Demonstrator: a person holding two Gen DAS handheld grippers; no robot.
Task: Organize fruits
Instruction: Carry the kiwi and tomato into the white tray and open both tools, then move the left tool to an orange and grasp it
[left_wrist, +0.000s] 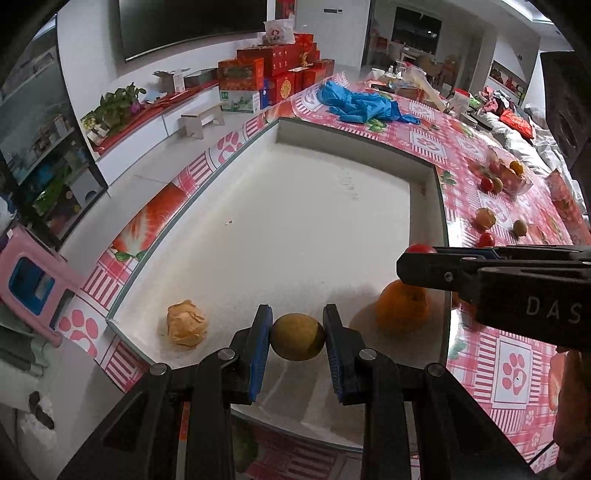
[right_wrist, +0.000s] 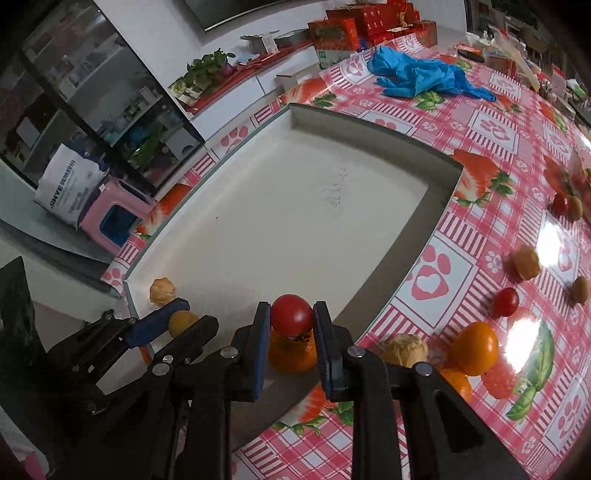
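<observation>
The left gripper (left_wrist: 297, 336) is clamped on a small yellow-green fruit (left_wrist: 297, 336), its blue pads pressing both sides, low over the near end of the white tray (left_wrist: 295, 206). The right gripper (right_wrist: 291, 316) pinches a red tomato (right_wrist: 291, 314) between its pads, just above an orange (right_wrist: 291, 353) that lies in the tray's near corner. A papery tan fruit (left_wrist: 186, 328) sits in the tray to the left. On the bench (right_wrist: 480, 155), beside the tray, more tomatoes, oranges and brown fruits lie scattered on the pink checked cloth, with a blue glove (right_wrist: 417, 79) farther off.
</observation>
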